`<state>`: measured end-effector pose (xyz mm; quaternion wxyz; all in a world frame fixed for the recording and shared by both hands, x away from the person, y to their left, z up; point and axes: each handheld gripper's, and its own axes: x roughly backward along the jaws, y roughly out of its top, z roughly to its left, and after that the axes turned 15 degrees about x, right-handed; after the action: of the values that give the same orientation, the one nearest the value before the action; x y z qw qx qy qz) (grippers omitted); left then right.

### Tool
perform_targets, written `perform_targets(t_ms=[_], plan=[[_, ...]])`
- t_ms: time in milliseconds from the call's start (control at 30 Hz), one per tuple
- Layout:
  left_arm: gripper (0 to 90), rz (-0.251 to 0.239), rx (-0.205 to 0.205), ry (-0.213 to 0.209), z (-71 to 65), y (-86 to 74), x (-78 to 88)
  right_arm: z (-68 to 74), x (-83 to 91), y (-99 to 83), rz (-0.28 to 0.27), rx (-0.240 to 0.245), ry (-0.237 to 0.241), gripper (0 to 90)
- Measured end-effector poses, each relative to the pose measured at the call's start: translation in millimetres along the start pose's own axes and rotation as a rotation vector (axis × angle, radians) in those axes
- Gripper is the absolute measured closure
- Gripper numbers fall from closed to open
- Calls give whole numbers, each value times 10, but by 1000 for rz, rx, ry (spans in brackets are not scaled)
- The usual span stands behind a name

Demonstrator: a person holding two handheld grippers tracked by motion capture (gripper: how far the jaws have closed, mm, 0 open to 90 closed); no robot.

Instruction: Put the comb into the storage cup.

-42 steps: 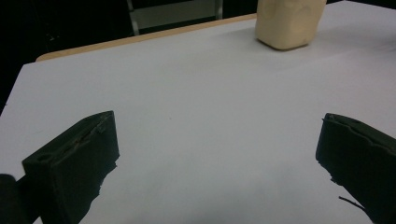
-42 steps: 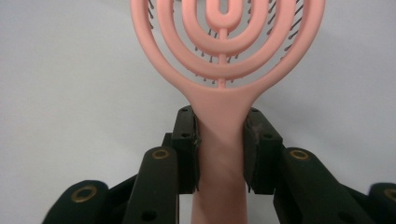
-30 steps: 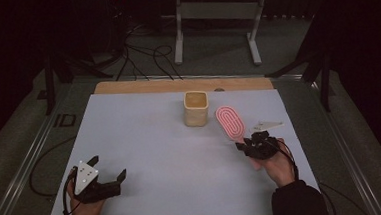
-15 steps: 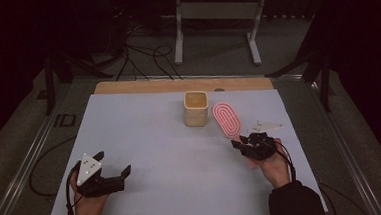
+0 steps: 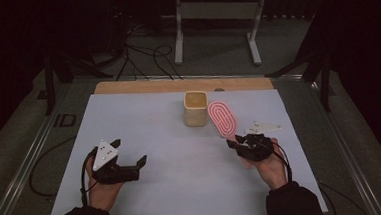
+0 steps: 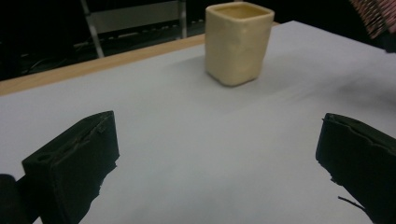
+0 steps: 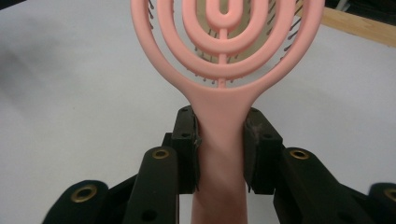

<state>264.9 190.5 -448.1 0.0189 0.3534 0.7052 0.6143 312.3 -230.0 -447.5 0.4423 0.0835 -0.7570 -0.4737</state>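
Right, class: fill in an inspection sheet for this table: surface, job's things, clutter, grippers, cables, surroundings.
Surface: pale sheet on a wooden table.
Job's things: pink brush held up by its handle; cream cup upright beside it.
Clutter: nothing seen.
Grippers: right gripper shut on the brush handle; left gripper open, aimed at the cup, nothing between its jaws.
Cables: one trails from the left gripper; more on the floor.
Surroundings: dark room, metal stand behind the table.
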Motion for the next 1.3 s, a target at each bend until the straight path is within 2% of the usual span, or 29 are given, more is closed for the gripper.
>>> perform_targets(t_ms=[333,567,833,1100,1300], plan=[[1,20,-7,-63,-182,220,-237,63,-41,32,-17,8,-1,695],[1,32,35,-117,-273,285,-397,84,-50,39,-31,6,-5,695],[1,43,37,-151,-407,364,-531,122,-74,47,-42,11,-3,695],[1,52,61,-197,-535,429,-692,225,-133,70,-60,35,-1,695],[1,77,53,-231,-666,470,-831,278,-147,83,-70,46,2,695]])
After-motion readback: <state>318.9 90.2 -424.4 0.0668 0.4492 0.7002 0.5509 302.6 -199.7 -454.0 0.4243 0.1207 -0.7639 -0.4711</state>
